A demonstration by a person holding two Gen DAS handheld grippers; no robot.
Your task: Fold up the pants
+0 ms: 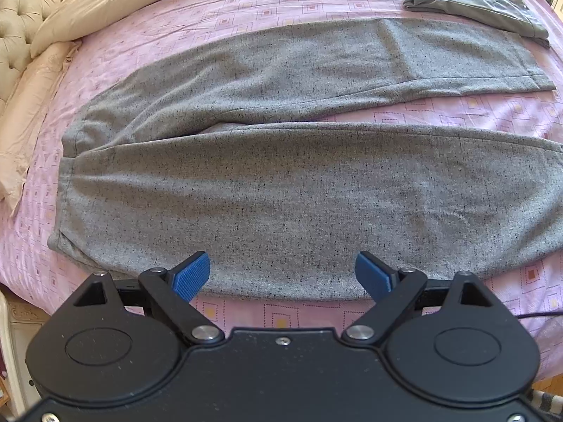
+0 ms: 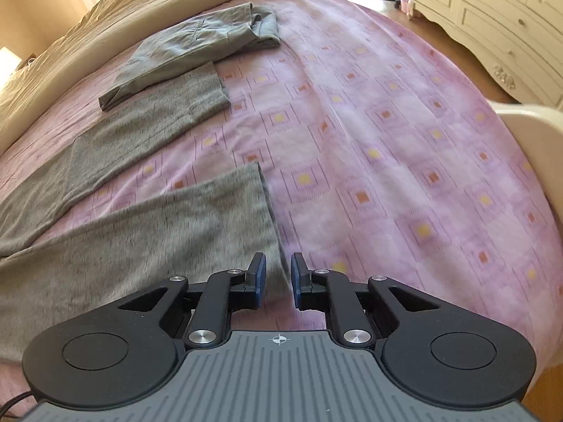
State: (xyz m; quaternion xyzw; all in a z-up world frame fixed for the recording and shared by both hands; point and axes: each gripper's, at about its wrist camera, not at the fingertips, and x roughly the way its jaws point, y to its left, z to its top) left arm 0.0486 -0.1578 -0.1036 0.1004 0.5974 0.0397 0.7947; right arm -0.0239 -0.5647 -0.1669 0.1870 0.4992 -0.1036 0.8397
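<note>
Pants (image 1: 281,183) lie flat on our pink bedsheet (image 1: 246,3), both legs spread apart with sheet showing between them. Waist sits at the left end in the left wrist view, hems at the right. Our left gripper (image 1: 283,276) hangs over the near leg's front edge, jaws wide, nothing between the blue pads (image 1: 191,274). Our right gripper (image 2: 278,276) sits at the near leg's hem corner (image 2: 272,246), jaws nearly closed with a narrow gap; cloth edge shows in that gap, but we can't tell if the pads touch it. Folded green-grey garment (image 2: 197,45) lies beyond the far leg, overlapping its hem. Cream duvet (image 2: 105,17) bunched behind.
</note>
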